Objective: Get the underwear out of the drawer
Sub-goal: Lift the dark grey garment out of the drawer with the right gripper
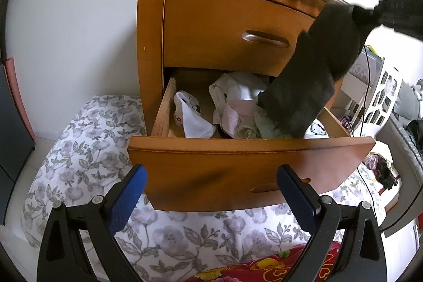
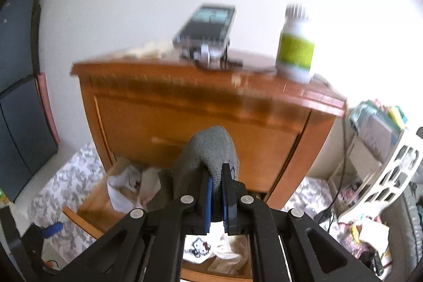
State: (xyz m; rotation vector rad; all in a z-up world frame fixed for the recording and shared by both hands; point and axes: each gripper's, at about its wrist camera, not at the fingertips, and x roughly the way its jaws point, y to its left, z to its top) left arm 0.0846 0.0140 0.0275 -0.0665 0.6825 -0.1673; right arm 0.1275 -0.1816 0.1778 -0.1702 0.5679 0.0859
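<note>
The wooden nightstand's (image 1: 211, 25) lower drawer (image 1: 238, 165) stands pulled out, with pale clothes (image 1: 238, 99) heaped inside. A dark grey piece of underwear (image 1: 304, 86) hangs over the drawer's right side, its lower end still touching the pile. My right gripper (image 1: 359, 12) grips its top at the upper right. In the right wrist view, which is motion-blurred, the right gripper (image 2: 217, 172) is shut on the grey underwear (image 2: 208, 147), which bulges out past the blue pads (image 2: 208, 192). My left gripper (image 1: 211, 171) is open and holds nothing, just in front of the drawer's front panel.
A white sock (image 1: 195, 120) lies at the drawer's left. A green-labelled bottle (image 2: 294, 49) and a phone-like device (image 2: 206, 25) stand on the nightstand top. Floral bedding (image 1: 87, 149) lies below and left. A white slotted basket (image 2: 391, 176) and cables crowd the right.
</note>
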